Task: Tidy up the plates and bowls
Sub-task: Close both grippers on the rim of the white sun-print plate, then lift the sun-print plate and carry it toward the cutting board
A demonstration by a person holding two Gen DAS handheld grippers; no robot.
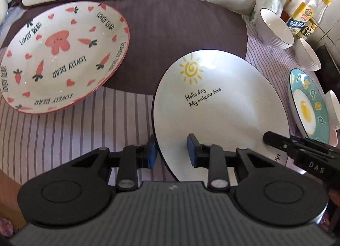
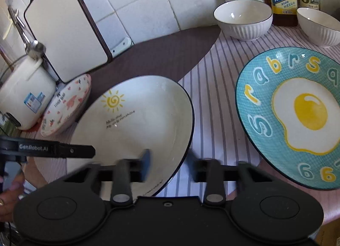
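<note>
White sun plate (image 1: pixel 221 106) lies on my striped cloth (image 1: pixel 70 123) beside a brown mat (image 1: pixel 170 33); left gripper (image 1: pixel 172 150) and right gripper (image 2: pixel 167 165) each straddle its near rim, narrowed around it. Only my right view shows the rice cooker (image 2: pixel 25 95). Both bowls (image 2: pixel 243 17) sit empty by the tiled wall (image 2: pixel 148 2).

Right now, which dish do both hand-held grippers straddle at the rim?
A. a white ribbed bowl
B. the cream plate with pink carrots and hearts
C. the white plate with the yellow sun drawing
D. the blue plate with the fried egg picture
C: the left hand-held gripper and the right hand-held gripper each have one finger over and one outside the rim of the white sun plate.
</note>
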